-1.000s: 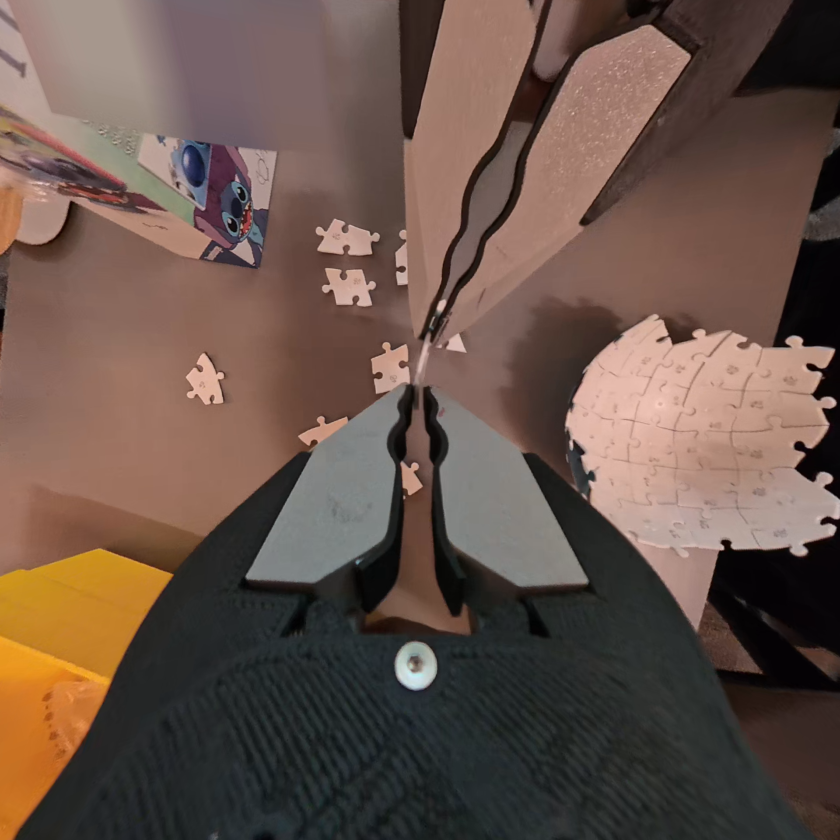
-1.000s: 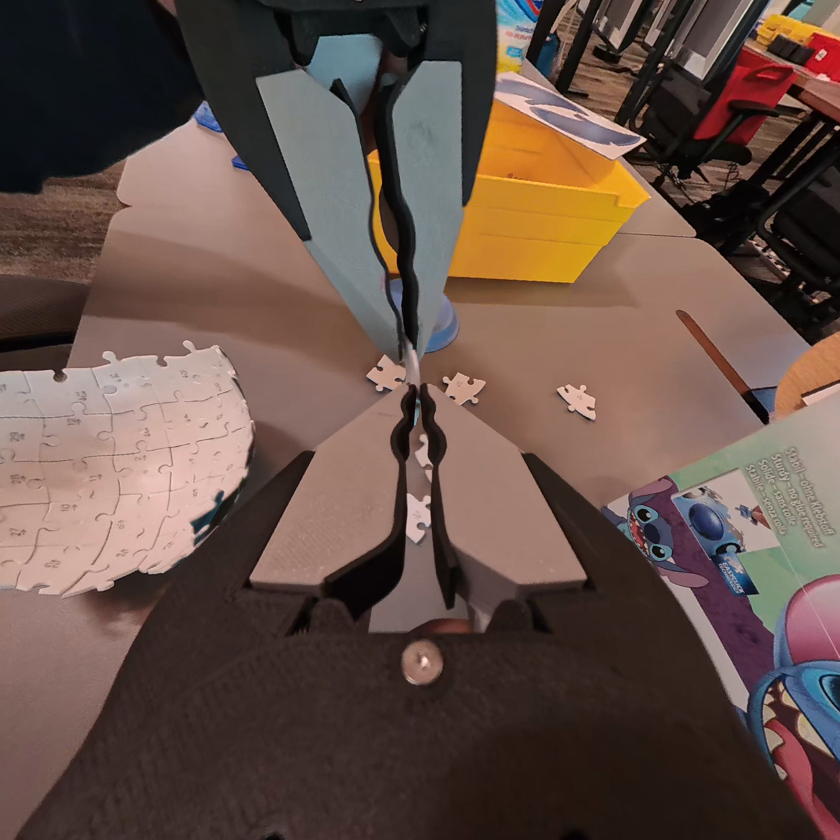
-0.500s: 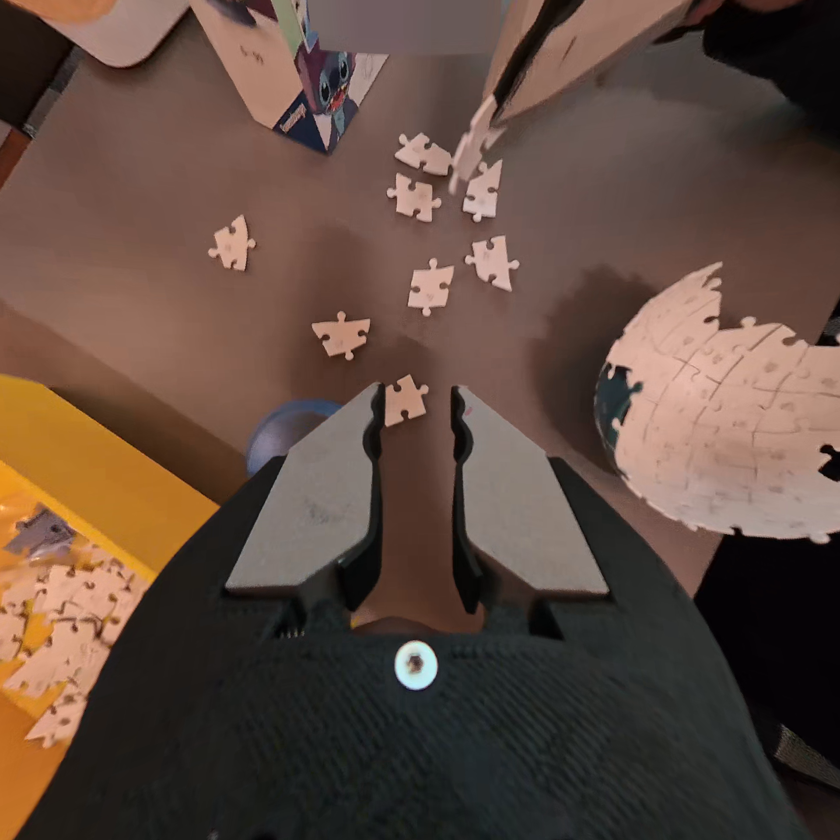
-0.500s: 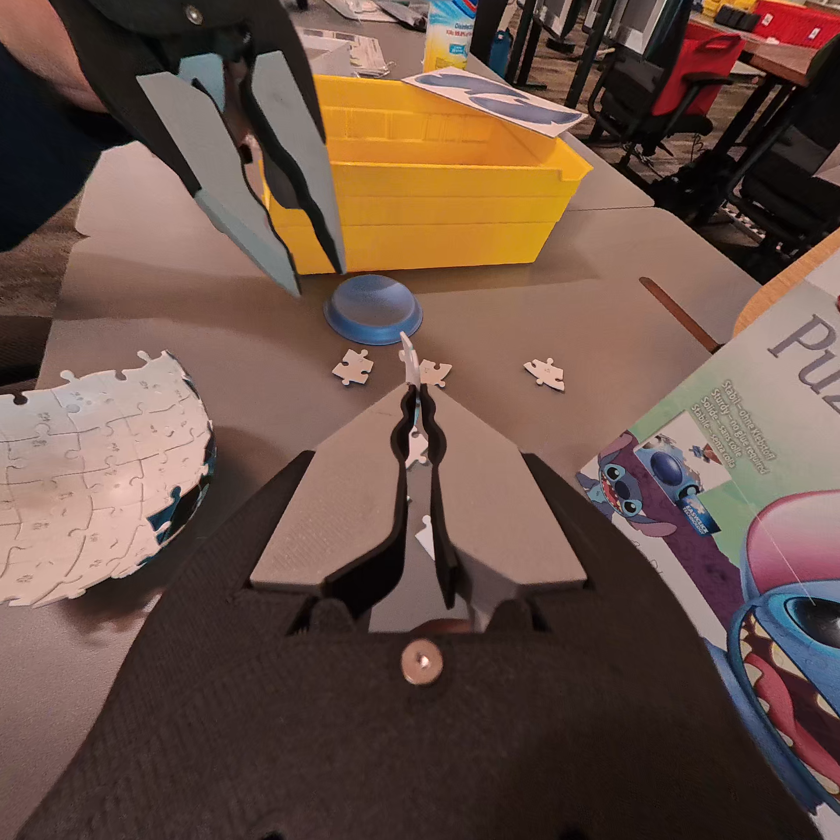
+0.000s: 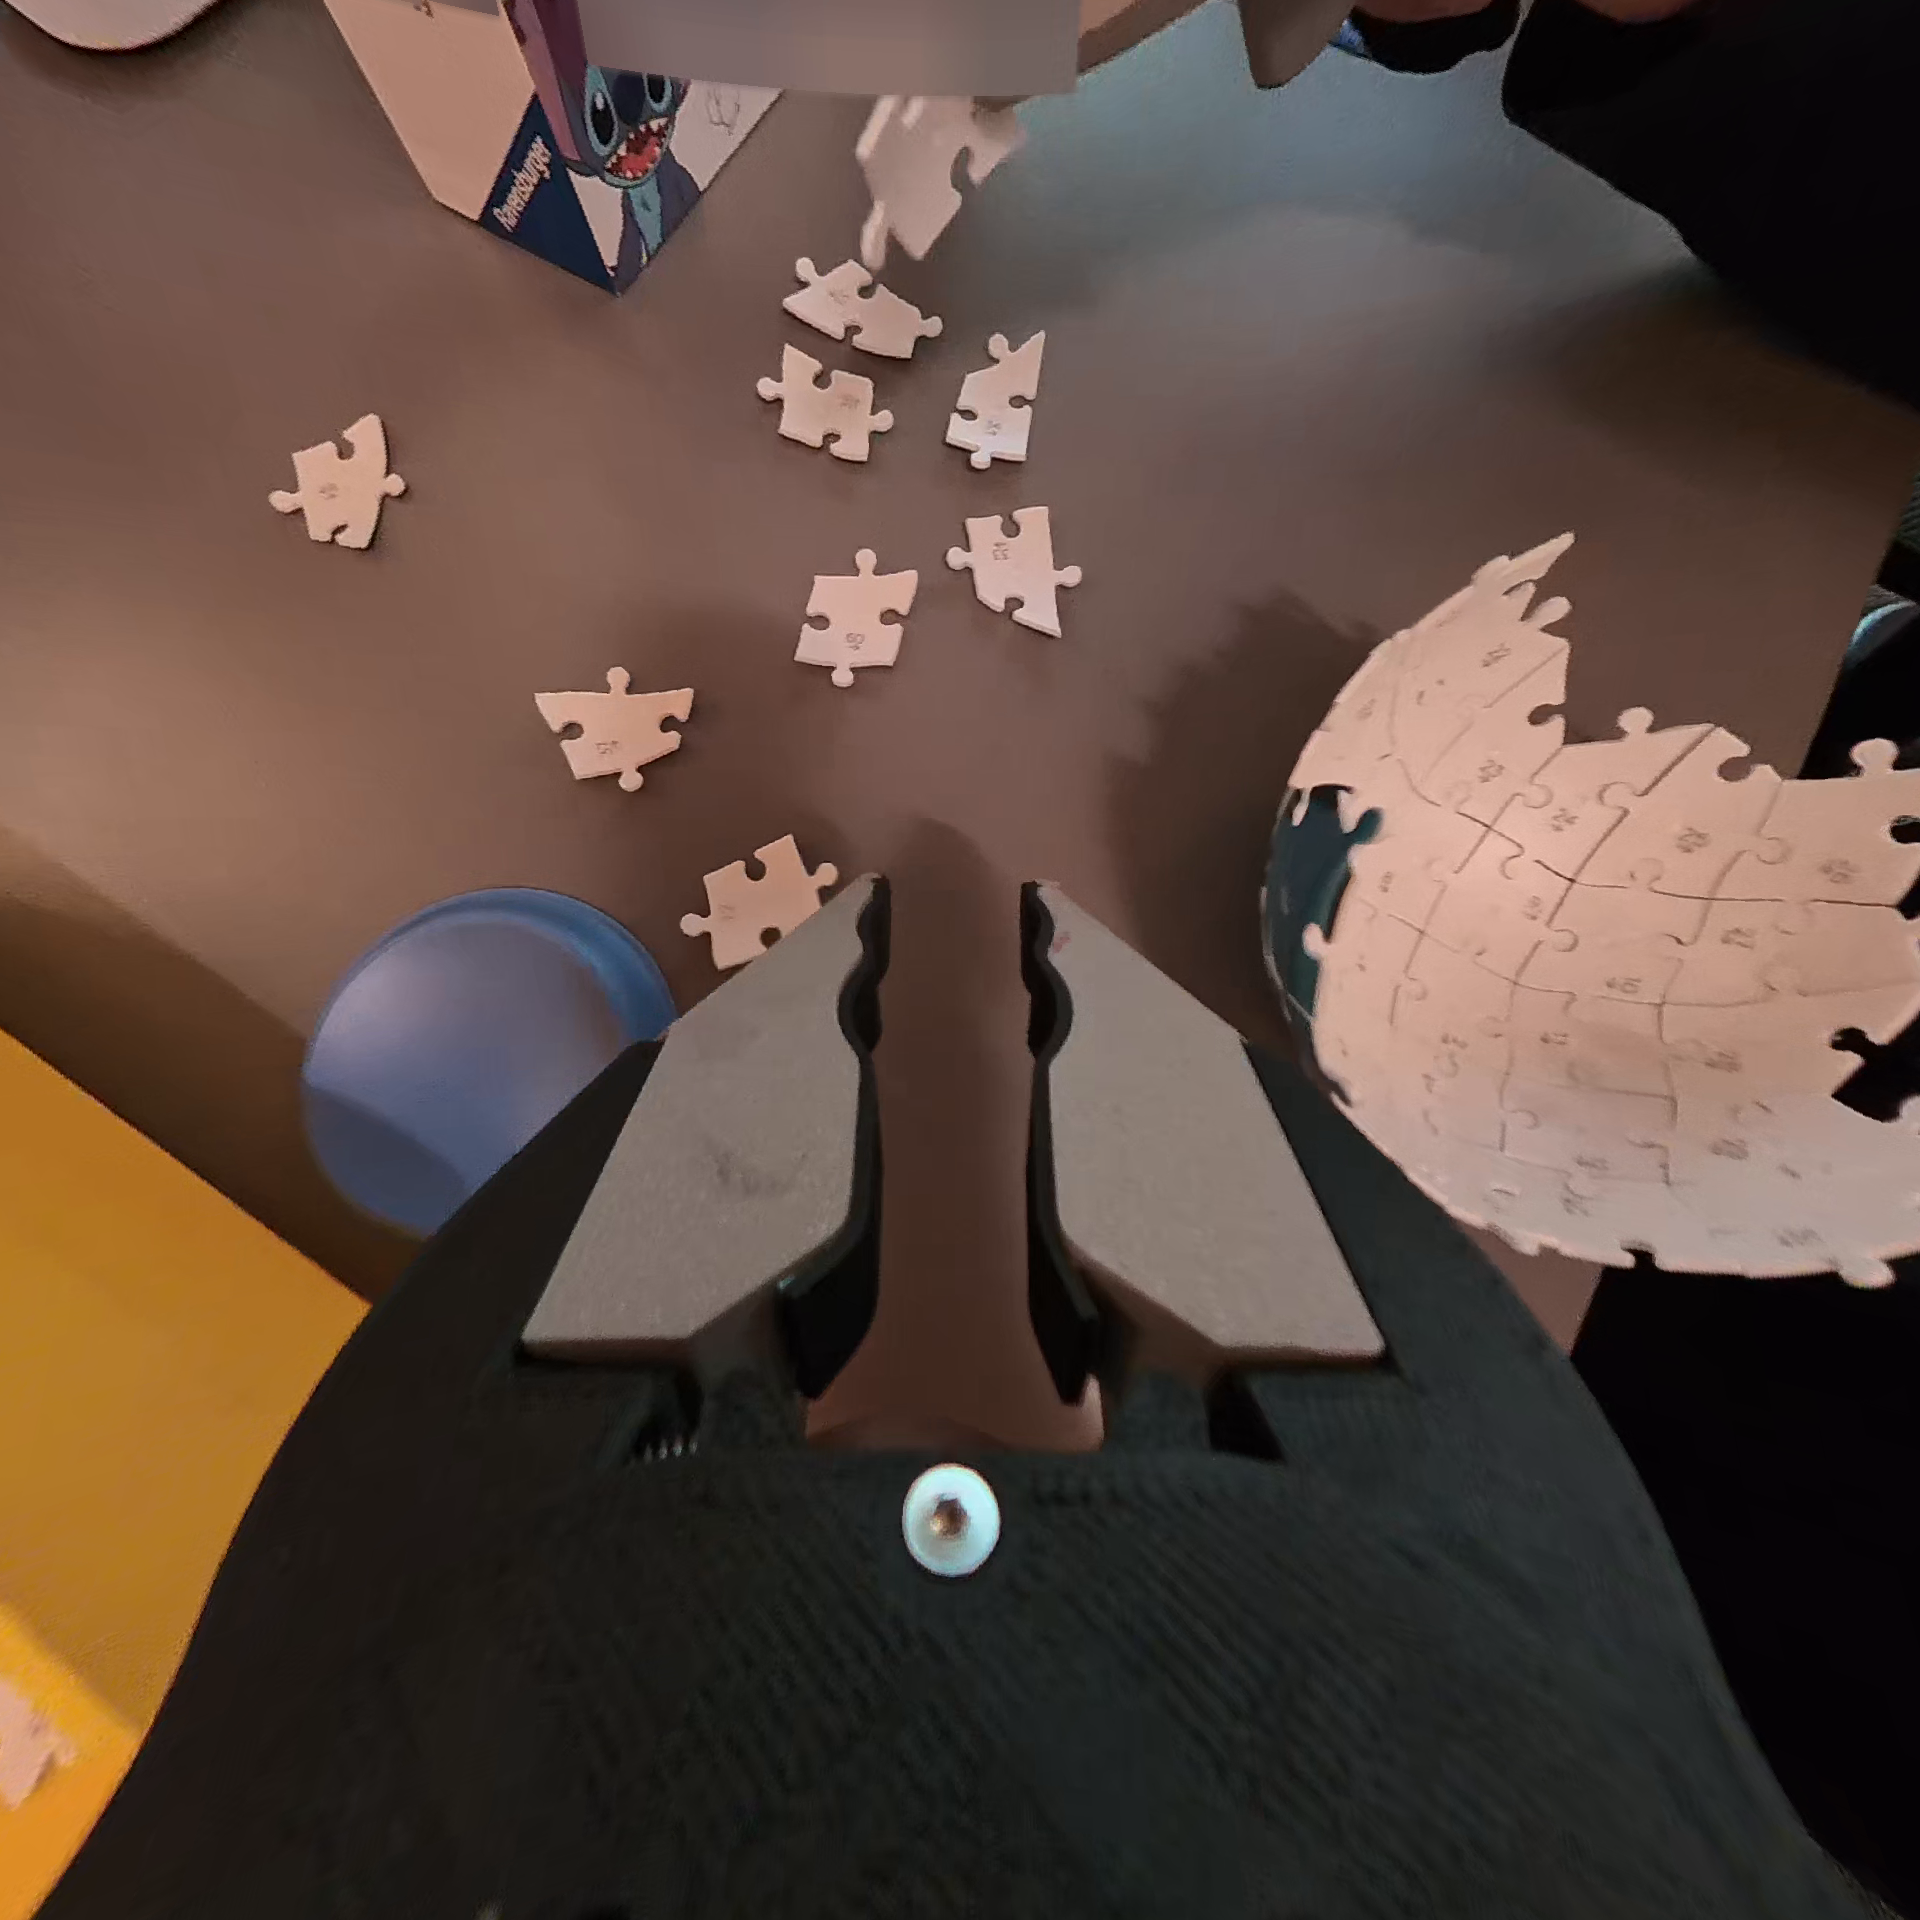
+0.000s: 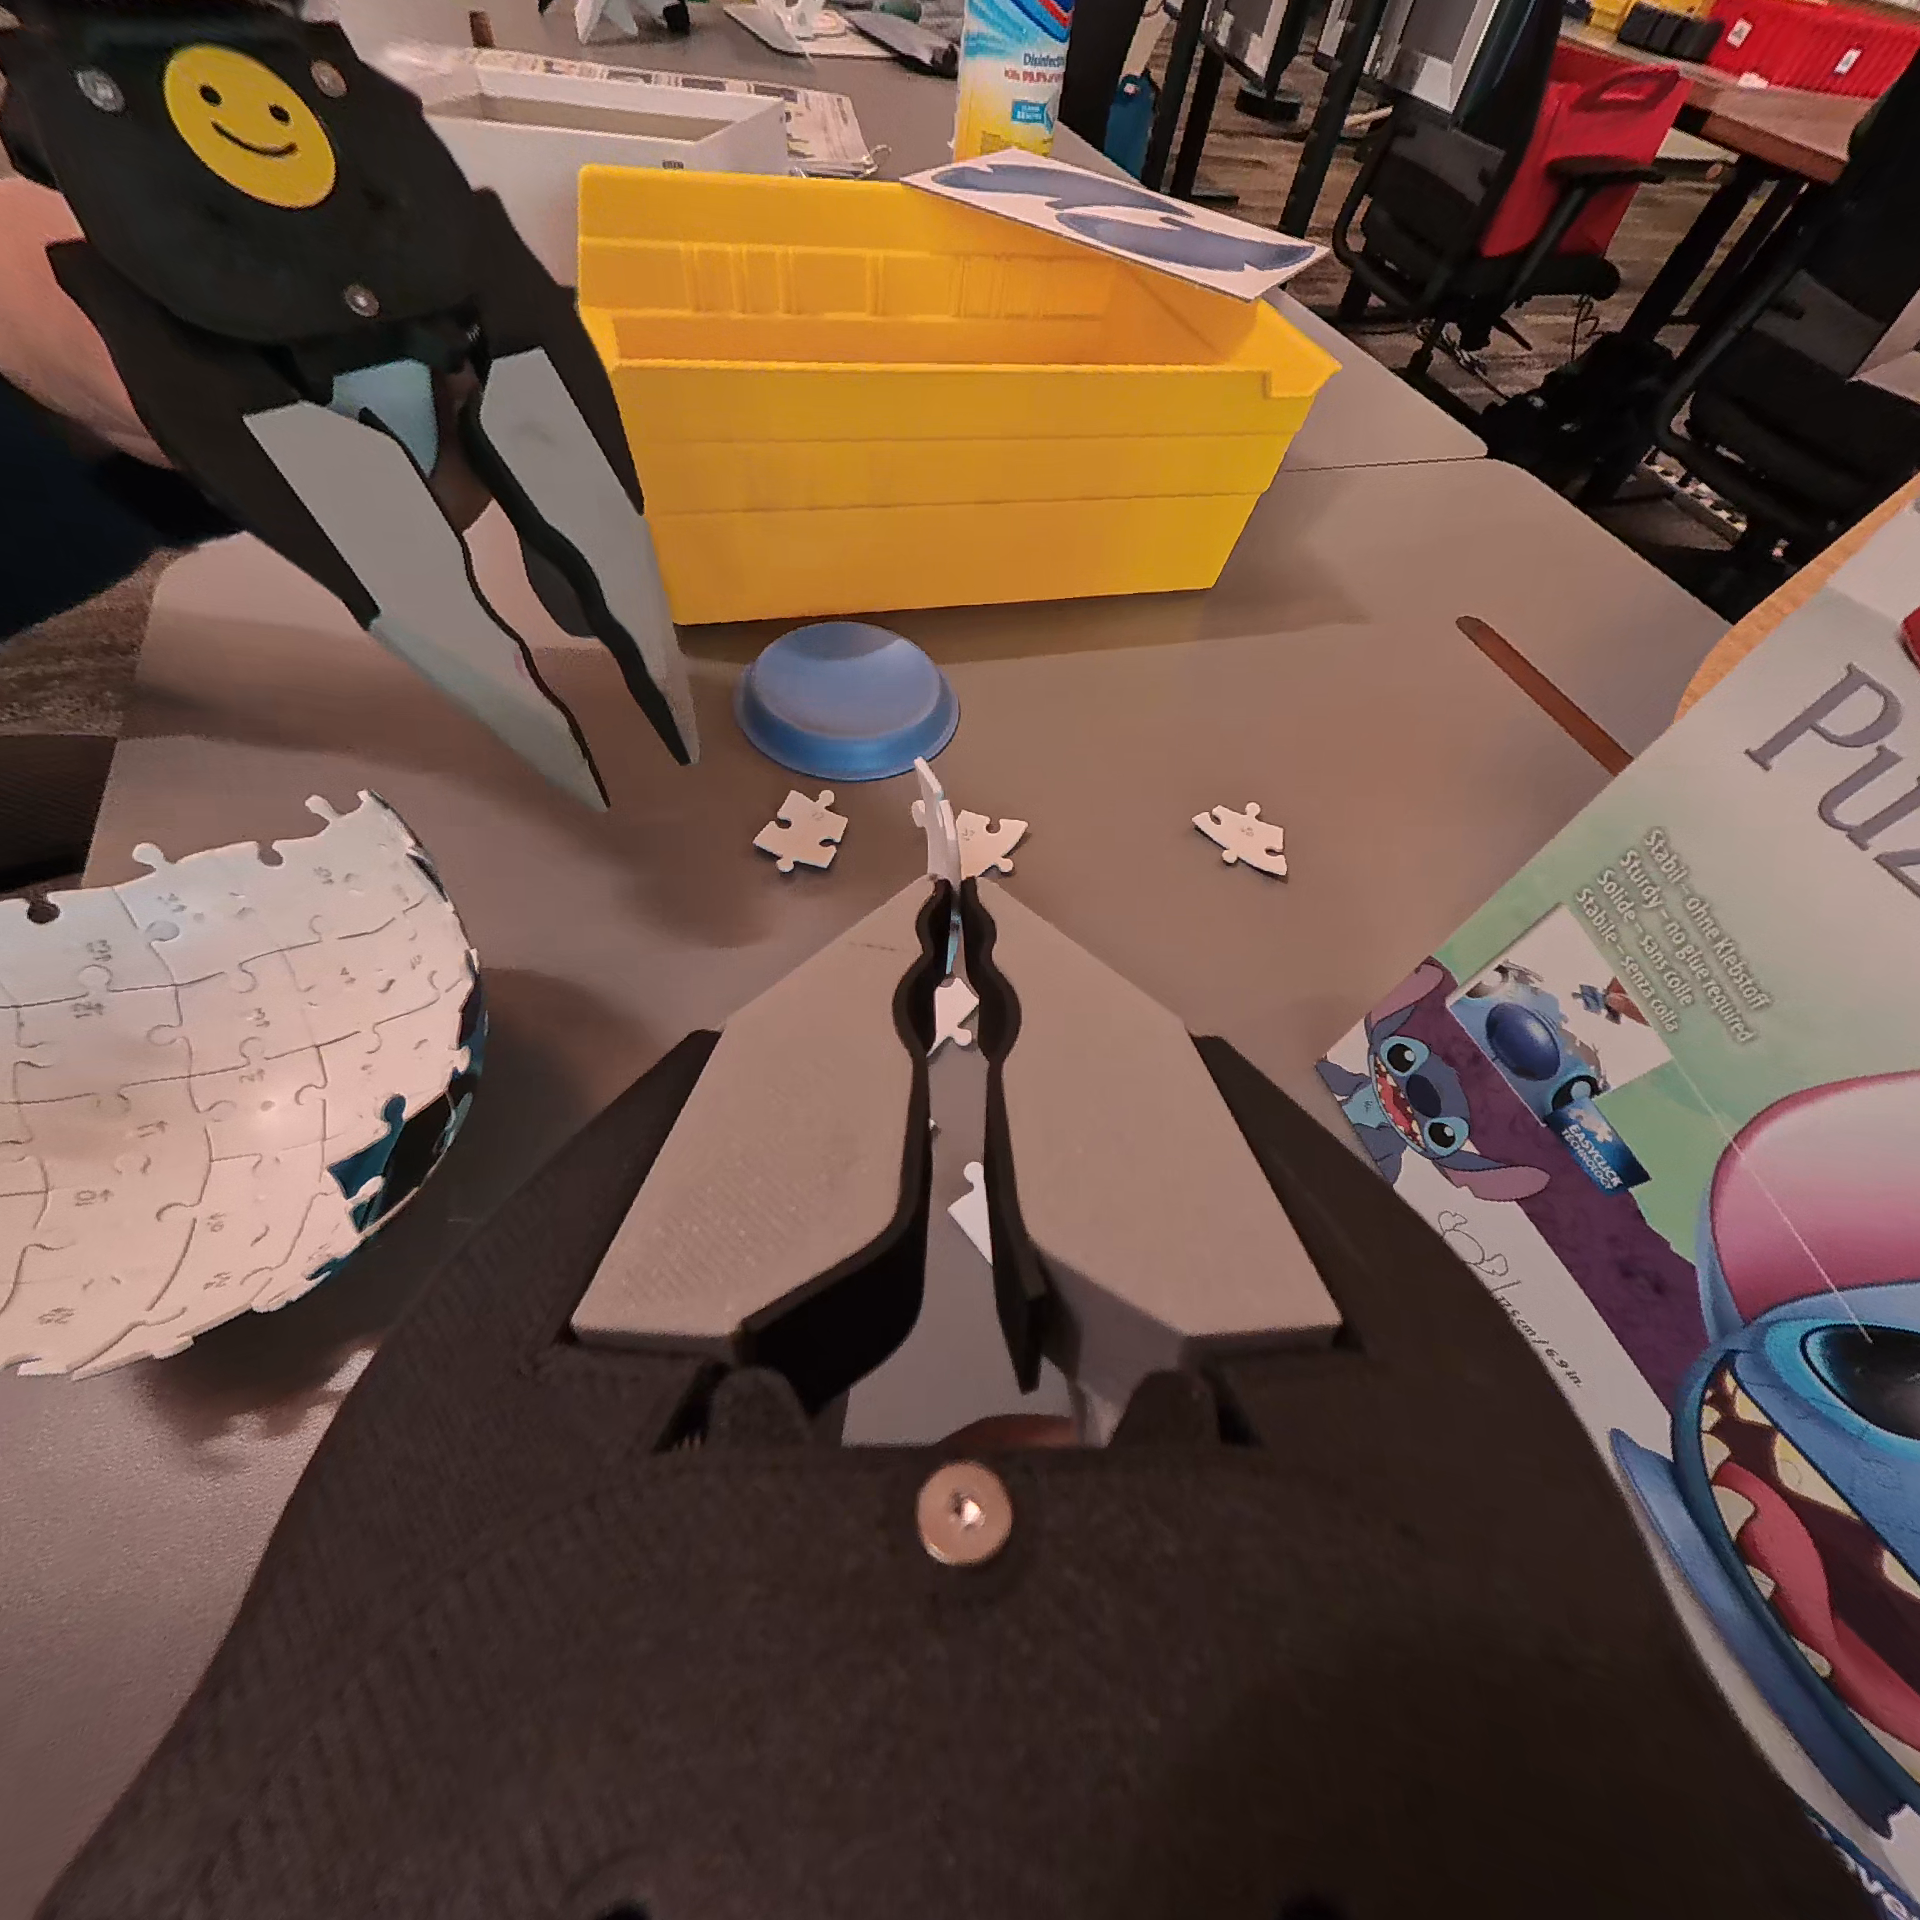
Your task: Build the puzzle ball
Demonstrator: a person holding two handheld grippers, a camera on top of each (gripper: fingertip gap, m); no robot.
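The half-built puzzle ball (image 5: 1610,987), a white bowl of joined pieces, lies on the table to the right in the left wrist view and to the left in the right wrist view (image 6: 208,1122). My right gripper (image 6: 951,888) is shut on one puzzle piece (image 6: 935,821), held upright above the table. That piece also shows blurred at the top of the left wrist view (image 5: 920,177). My left gripper (image 5: 956,894) is open and empty above the table; it also shows in the right wrist view (image 6: 636,777). Several loose pieces (image 5: 857,623) lie face down between the two grippers.
A blue round stand (image 6: 847,707) sits in front of a yellow bin (image 6: 935,468). The puzzle box (image 6: 1662,1039) lies at the right. Two loose pieces (image 6: 800,831) (image 6: 1242,840) lie just ahead of my right gripper. Office chairs stand beyond the table. The gap from one gripper's tips to the other's is roughly 12 cm.
My left gripper has let go of the piece that both grippers held tip to tip, opened, and drawn back. My right gripper keeps the piece.
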